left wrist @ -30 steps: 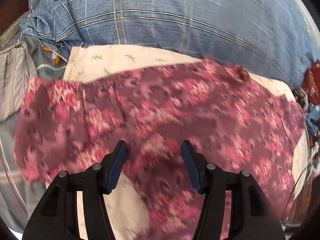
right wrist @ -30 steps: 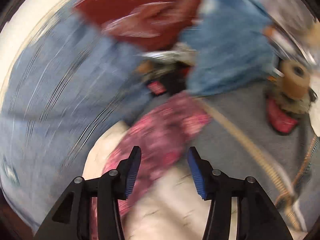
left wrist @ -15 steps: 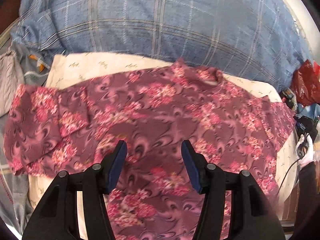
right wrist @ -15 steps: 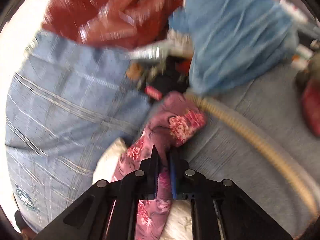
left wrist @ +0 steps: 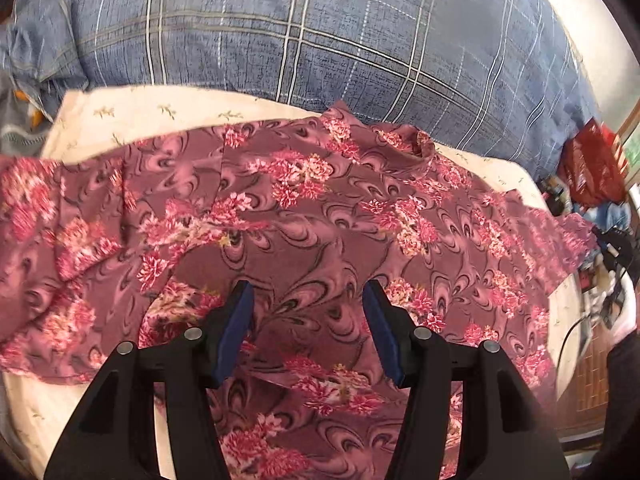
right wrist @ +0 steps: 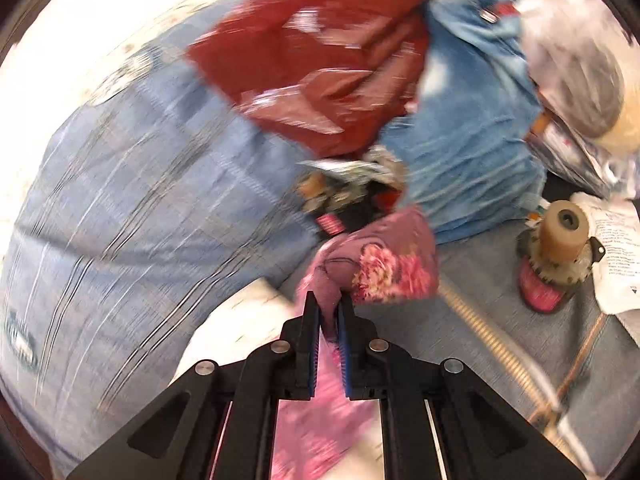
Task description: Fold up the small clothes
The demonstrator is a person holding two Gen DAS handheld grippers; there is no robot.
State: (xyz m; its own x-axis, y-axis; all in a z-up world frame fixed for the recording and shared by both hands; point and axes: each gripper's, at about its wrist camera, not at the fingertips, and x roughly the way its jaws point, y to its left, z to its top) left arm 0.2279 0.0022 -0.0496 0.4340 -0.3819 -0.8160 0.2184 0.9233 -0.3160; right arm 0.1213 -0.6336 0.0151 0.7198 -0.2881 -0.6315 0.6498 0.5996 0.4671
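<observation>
A maroon floral top [left wrist: 328, 224] lies spread on a cream sheet [left wrist: 132, 116], its collar toward the blue plaid pillow. My left gripper [left wrist: 306, 300] hovers over the middle of the top, jaws open, nothing pinched between its blue pads. In the right wrist view my right gripper [right wrist: 328, 312] is shut on the end of the top's sleeve [right wrist: 380, 256], and the floral cuff bunches up past the fingertips. That sleeve end also shows at the right edge of the left wrist view, as the sleeve tip [left wrist: 572, 236], with a white-gloved hand beside it.
A big blue plaid pillow [left wrist: 320, 28] fills the far side. A red plastic bag [right wrist: 320, 64], blue cloth [right wrist: 472, 140], a roll of tape [right wrist: 560, 232], a paper sheet [right wrist: 616, 256] and dark clutter crowd the right end on a grey blanket [right wrist: 500, 340].
My right gripper went from open over the sleeve end to shut on it and has lifted it. My left gripper drew nearer over the top's middle, still open.
</observation>
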